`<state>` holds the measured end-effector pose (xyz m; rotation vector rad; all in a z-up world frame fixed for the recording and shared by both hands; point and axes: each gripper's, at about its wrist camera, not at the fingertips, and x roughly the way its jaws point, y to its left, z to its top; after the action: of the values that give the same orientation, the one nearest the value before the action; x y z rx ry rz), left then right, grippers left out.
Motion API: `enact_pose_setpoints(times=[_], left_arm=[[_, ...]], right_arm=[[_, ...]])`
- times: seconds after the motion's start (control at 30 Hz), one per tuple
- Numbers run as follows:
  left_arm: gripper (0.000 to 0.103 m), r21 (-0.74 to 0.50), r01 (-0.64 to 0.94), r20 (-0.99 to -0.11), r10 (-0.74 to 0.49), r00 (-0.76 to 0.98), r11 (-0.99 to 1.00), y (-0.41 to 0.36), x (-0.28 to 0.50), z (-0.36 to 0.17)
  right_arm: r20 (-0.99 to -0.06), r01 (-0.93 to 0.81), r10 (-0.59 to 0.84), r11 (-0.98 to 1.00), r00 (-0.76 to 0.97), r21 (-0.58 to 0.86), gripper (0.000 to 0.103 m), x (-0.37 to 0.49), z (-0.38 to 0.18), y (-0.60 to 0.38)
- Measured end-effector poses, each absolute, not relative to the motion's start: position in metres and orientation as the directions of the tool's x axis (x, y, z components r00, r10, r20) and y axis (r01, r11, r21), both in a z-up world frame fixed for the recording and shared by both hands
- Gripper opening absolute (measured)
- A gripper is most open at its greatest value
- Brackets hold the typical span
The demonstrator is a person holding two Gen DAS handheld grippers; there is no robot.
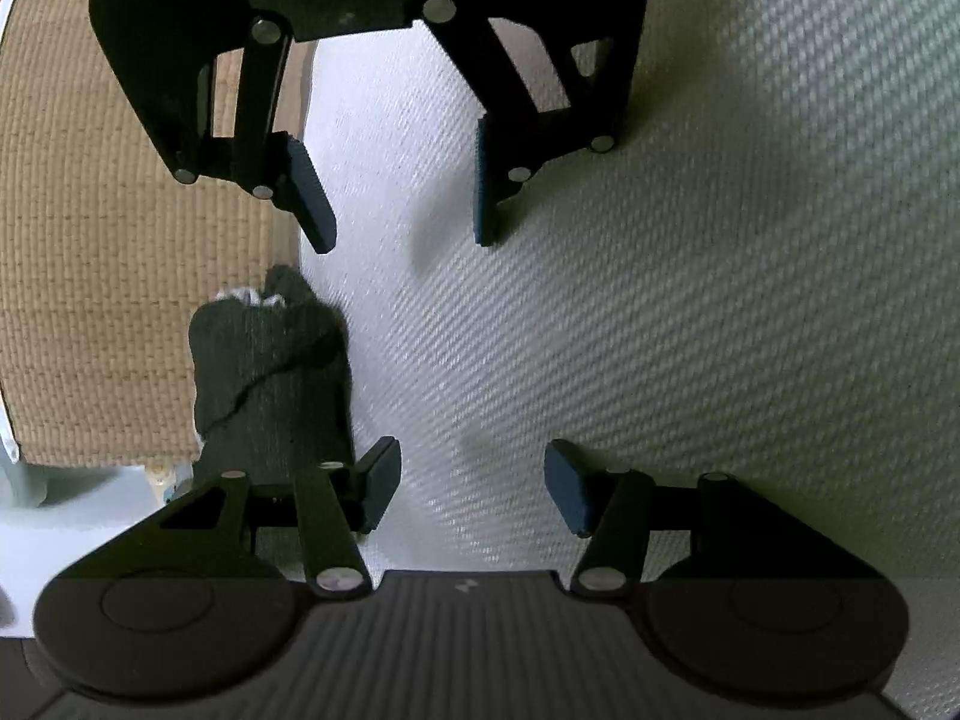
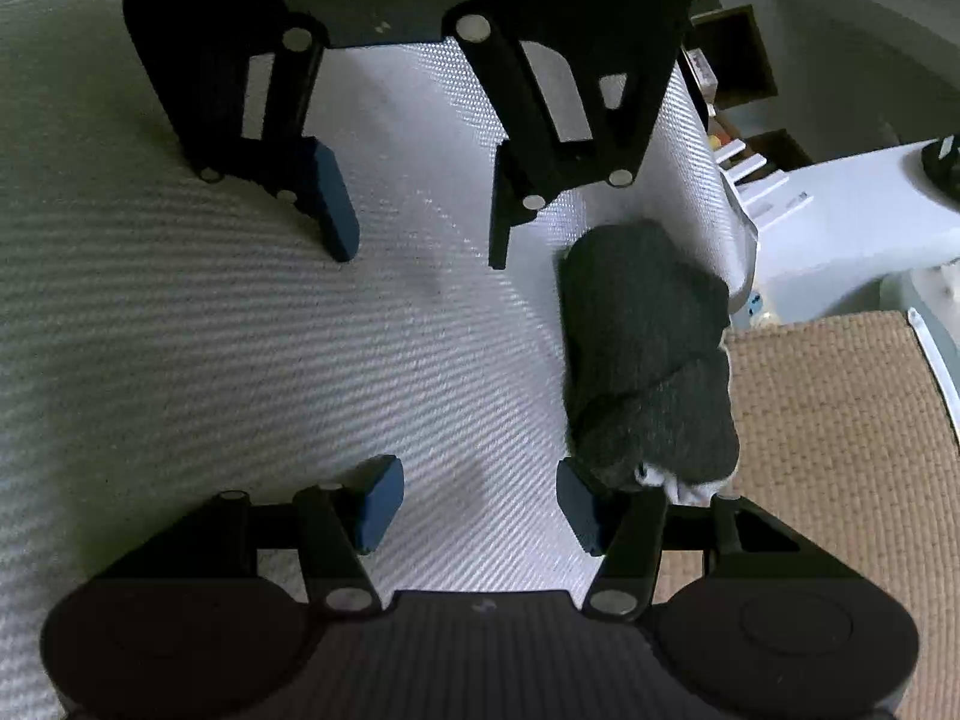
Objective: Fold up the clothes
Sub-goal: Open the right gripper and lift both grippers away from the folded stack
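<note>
Left wrist: left gripper (image 1: 471,489) and right gripper (image 1: 405,204) both agape, empty; rolled dark-grey knit bundle (image 1: 273,372) parked at white woven cloth (image 1: 660,300) edge, probably finished.

Each gripper (image 1: 474,495) is built of black plastic with round hubs, silver rivets and a ribbed base; dark blue pads (image 2: 378,501) are fitted to the fingers.

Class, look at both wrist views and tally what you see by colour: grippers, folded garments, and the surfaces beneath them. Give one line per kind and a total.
Black two-finger grippers with blue pads: 2, left gripper, right gripper
Dark grey folded knit garment: 1
White textured woven cloth surface: 1
Tan woven mat: 1
Total: 5
</note>
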<state>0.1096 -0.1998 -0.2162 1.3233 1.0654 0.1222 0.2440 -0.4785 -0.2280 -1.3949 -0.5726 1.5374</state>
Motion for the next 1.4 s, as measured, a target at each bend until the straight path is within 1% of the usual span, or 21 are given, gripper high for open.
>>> enact_pose_setpoints(times=[0.33, 0.53, 0.8, 1.27, 1.4], left_arm=[[0.057, 0.817, 0.490, -0.564, 0.600, 0.567, 0.305, -0.234, 0.130, -0.217], [0.057, 0.811, 0.502, -0.574, 0.576, 0.582, 0.301, -0.277, 0.129, -0.220], [0.058, 0.799, 0.528, -0.590, 0.546, 0.594, 0.289, -0.312, 0.143, -0.218], [0.058, 0.789, 0.552, -0.603, 0.513, 0.610, 0.271, -0.339, 0.173, -0.216], [0.058, 0.787, 0.568, -0.603, 0.501, 0.621, 0.242, -0.338, 0.196, -0.218]], right_arm=[[-0.511, -0.361, 0.846, -0.434, 0.152, -0.825, 0.061, 0.273, -0.227, -0.513], [-0.518, -0.374, 0.835, -0.427, 0.186, -0.823, 0.061, 0.293, -0.230, -0.535], [-0.527, -0.401, 0.820, -0.416, 0.223, -0.816, 0.061, 0.312, -0.232, -0.556], [-0.551, -0.408, 0.784, -0.421, 0.285, -0.810, 0.061, 0.349, -0.233, -0.592], [-0.556, -0.429, 0.771, -0.409, 0.311, -0.805, 0.061, 0.364, -0.236, -0.604]])
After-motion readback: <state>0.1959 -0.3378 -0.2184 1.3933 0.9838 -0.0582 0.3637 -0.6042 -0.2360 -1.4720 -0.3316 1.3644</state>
